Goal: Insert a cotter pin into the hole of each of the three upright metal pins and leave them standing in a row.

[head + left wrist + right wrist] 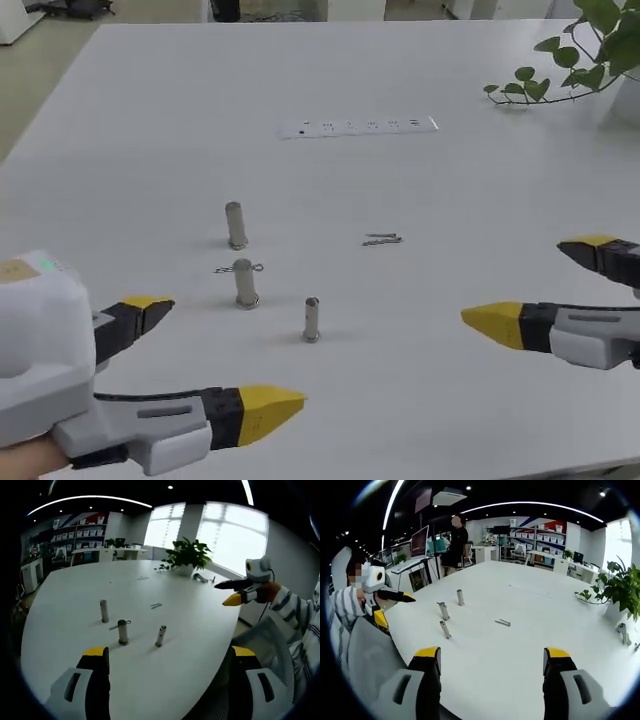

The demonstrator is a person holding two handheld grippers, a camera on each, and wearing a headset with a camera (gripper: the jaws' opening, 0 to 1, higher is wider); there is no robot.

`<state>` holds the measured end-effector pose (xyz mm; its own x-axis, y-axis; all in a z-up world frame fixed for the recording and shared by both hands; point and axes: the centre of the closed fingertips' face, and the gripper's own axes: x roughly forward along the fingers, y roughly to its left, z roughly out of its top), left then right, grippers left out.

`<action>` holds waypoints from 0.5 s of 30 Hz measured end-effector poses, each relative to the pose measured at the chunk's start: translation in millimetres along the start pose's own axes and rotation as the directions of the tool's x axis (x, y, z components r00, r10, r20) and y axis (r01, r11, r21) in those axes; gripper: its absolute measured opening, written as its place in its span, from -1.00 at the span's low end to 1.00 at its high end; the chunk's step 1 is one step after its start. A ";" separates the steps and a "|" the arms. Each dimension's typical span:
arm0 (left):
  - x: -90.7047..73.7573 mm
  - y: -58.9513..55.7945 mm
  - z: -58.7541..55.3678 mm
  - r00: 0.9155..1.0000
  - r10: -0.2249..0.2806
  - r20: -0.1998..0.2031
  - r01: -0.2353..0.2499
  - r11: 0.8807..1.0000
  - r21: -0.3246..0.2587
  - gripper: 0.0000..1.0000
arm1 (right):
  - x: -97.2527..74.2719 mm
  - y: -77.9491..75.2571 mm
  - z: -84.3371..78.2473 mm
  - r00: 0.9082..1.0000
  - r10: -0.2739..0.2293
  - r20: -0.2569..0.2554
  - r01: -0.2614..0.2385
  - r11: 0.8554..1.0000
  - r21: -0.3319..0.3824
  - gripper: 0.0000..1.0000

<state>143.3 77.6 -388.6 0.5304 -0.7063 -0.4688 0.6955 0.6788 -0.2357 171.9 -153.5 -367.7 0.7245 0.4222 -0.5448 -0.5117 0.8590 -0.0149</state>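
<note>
Standing upright on the smooth white table (450,400), long axes vertical, are three short cylindrical metal pins of dull silver: the far pin (235,225), the middle pin (245,283) and the near pin (312,319). They are well apart from one another, in a loose diagonal line rather than a straight row. The top of the middle pin holds a thin wire cotter pin (237,268), lying level and sticking out on both sides, its long axis running left to right in the head view. Two loose cotter pins (382,239) lie flat, side by side, right of the far pin and pointing the same way. The left gripper (210,355), pale grey with black jaws tipped in yellow, hangs low at the near left with its jaws spread wide, gripping nothing. The right gripper (535,285) hangs at the right edge, likewise wide apart and empty. A flat white power strip (358,126) lies farther back, and a leafy green plant (580,60) stands at the far right corner
</note>
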 end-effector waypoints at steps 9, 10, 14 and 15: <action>-5.0 7.7 -0.3 0.999 0.045 0.001 -0.045 0.999 -0.021 0.96 | 15.4 -14.9 0.2 0.997 0.051 -0.060 -0.058 0.992 -0.116 0.46; -6.4 8.8 -0.2 0.999 0.048 0.001 -0.048 0.999 -0.022 0.96 | 20.2 -16.5 0.3 0.995 0.061 -0.084 -0.073 0.986 -0.150 0.43; -13.2 12.6 3.0 0.998 0.064 0.015 -0.064 0.997 -0.036 0.93 | 39.7 -18.9 8.0 0.986 0.096 -0.134 -0.126 0.962 -0.241 0.28; -14.3 12.6 3.5 0.998 0.065 0.017 -0.065 0.997 -0.035 0.93 | 44.1 -19.2 10.0 0.984 0.104 -0.145 -0.139 0.955 -0.261 0.25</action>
<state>146.2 95.5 -381.9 0.5829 -0.6638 -0.4686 0.6422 0.7297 -0.2349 218.3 -148.4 -383.0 0.5931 0.4625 -0.6591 -0.7100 0.6864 -0.1572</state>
